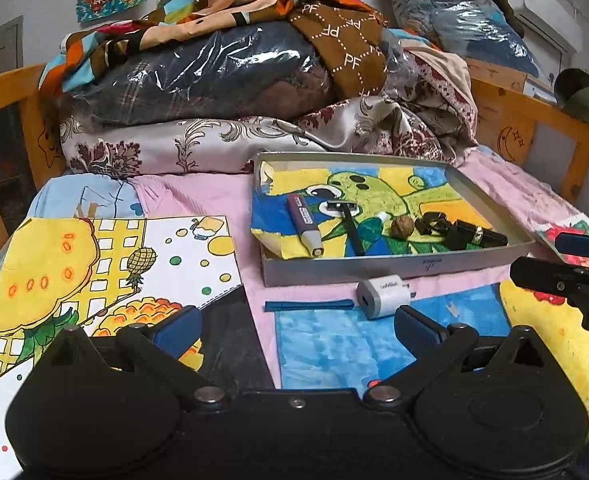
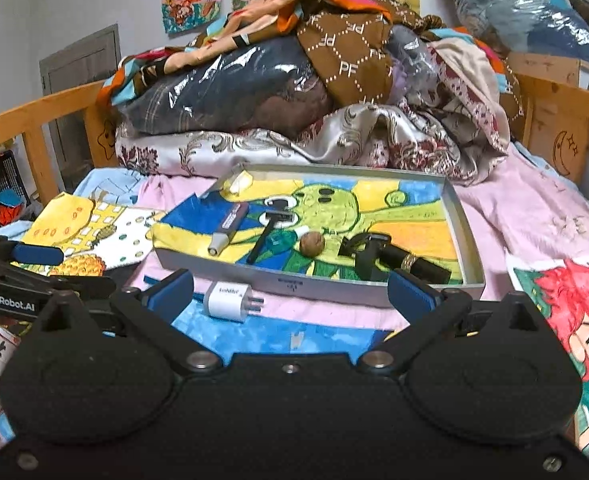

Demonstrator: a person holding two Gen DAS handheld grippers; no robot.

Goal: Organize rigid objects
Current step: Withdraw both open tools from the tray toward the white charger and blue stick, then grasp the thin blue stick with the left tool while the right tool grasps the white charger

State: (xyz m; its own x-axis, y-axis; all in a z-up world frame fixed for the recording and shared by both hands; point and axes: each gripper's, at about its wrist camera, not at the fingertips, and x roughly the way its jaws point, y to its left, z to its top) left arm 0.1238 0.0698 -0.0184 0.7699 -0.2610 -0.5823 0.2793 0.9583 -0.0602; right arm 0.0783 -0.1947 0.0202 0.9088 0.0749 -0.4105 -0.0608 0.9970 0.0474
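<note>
Landmark: grey tray (image 1: pixel 398 270), set on the bed's pink sheet (image 1: pixel 198 196), lined with a green cartoon drawing.
Inside tray: purple-and-grey tube (image 1: pixel 304 222), black razor (image 1: pixel 348 226), walnut (image 1: pixel 403 226), black clip (image 1: pixel 434 224), black lipstick with gold band (image 1: pixel 480 234); all are laid along the tray's near half.
Left out: white charger plug (image 2: pixel 230 300), lying just in front of the tray's near wall, partly on a blue painted sheet (image 2: pixel 294 336). Judged the only rigid item not yet sorted.
Left claw (image 1: pixel 294 324): spread wide, nothing held; the plug sits near its right pad.
Right claw (image 2: pixel 290 292): spread wide, nothing held; the plug lies between its pads, nearer the left one.
Risk 1: the plug is smooth and boxy, so an off-centre pinch could let it twist or slip out.
Risk 2: both claws are near the same plug; a clash is likely if both are closed in.
Risk 3: the tray wall could be clipped on the lift over, since the bedding under it is soft.
Left view only: the blue strip (image 1: pixel 308 305) beside the plug, shown in full.
Right view only: the plug's prongs (image 2: pixel 256 303), pointing right.
</note>
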